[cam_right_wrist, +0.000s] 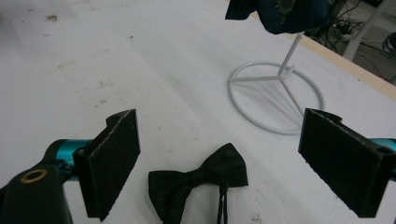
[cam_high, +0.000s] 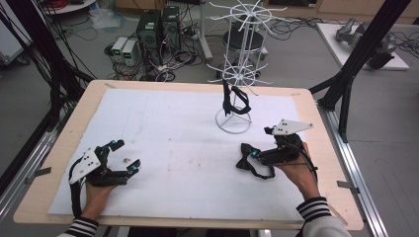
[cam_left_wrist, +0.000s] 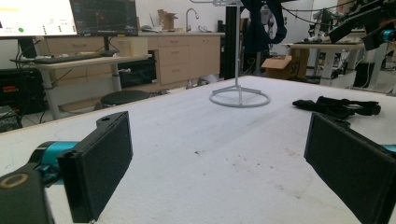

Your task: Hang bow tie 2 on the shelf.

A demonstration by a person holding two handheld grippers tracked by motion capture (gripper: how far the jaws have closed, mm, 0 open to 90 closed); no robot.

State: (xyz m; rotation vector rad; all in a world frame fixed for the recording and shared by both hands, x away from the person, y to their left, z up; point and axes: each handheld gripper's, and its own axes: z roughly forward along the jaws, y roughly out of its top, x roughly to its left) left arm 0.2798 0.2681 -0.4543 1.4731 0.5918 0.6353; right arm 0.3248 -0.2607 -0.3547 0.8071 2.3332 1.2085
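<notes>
With one dark tie already hung on the white wire stand (cam_high: 233, 74), a black bow tie (cam_right_wrist: 198, 179) lies flat on the table (cam_high: 173, 148) between the right gripper (cam_high: 254, 150)'s wide-open, empty jaws — not yet grasped — while the left gripper (cam_high: 126, 155) rests open and empty well apart.

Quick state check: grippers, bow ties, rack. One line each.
left gripper: open, empty, low over the table
right gripper: open, bow tie between its jaws, not gripped
bow tie: flat on the white sheet, strap trailing
white wire rack: upright
dark bow tie on rack: hanging
</notes>
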